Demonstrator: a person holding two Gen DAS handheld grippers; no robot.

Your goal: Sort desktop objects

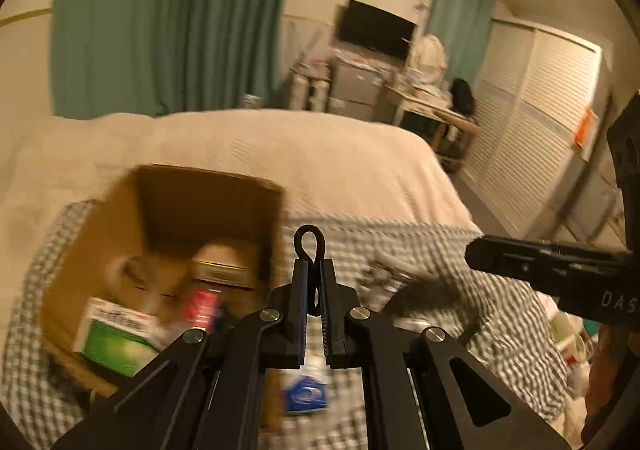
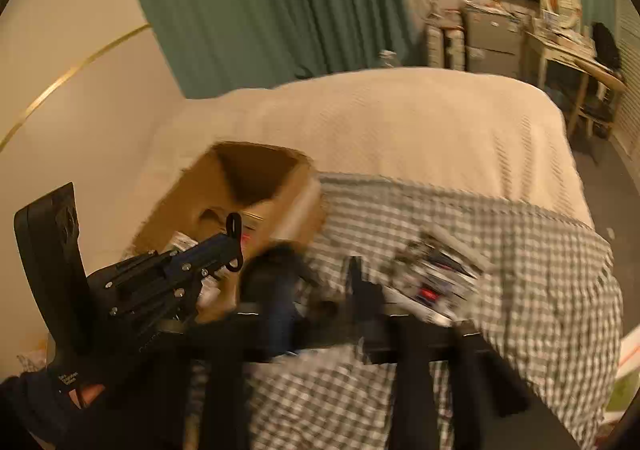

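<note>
A black cord loop (image 1: 309,246) is clamped in the left hand-held gripper (image 1: 314,270); the cardboard box (image 1: 120,250) lies near left. The right hand-held gripper (image 2: 320,278) is blurred; its state cannot be told.

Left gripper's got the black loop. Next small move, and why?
Probably swing the left gripper left until it is over the cardboard box. Its jaws are shut on the black loop, the box stands open just left of the fingertips with other items already inside, and the loop seems not yet above the opening.
</note>
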